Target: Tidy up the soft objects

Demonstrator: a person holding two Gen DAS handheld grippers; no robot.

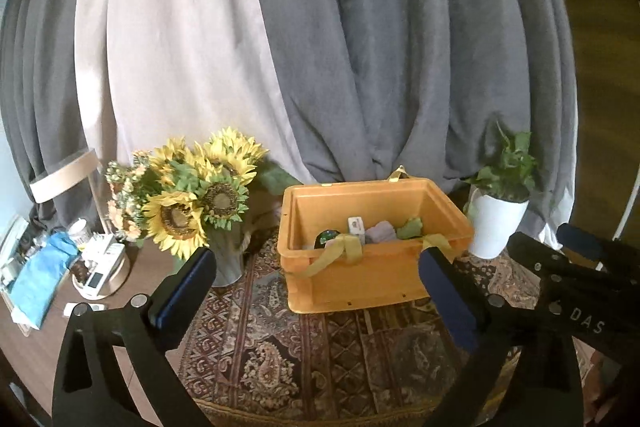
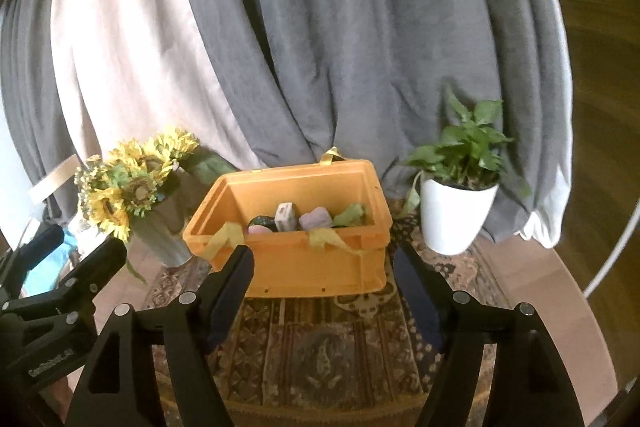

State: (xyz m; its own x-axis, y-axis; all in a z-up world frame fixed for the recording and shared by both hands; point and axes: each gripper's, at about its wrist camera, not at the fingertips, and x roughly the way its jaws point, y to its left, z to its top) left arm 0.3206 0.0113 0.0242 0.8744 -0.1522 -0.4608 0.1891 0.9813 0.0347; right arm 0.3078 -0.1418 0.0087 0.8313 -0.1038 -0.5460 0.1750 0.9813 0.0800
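Observation:
An orange crate (image 1: 360,279) (image 2: 304,267) with yellow ribbon handles stands on a patterned mat. Inside lie soft items: a purple one (image 1: 382,231) (image 2: 315,219), a green one (image 1: 410,227) (image 2: 352,214), a white block (image 1: 356,225) (image 2: 286,215) and a dark one (image 1: 327,238) (image 2: 262,221). My left gripper (image 1: 317,254) hangs open before the crate's near wall, nothing between its fingers. My right gripper (image 2: 323,250) is open too, empty, just short of the same wall. Each gripper shows at the edge of the other's view.
A vase of sunflowers (image 1: 192,203) (image 2: 132,195) stands left of the crate, a white potted plant (image 1: 496,223) (image 2: 456,215) right of it. Grey and pale curtains hang behind. A round tray of small clutter (image 1: 100,267) and a blue cloth (image 1: 40,275) sit far left.

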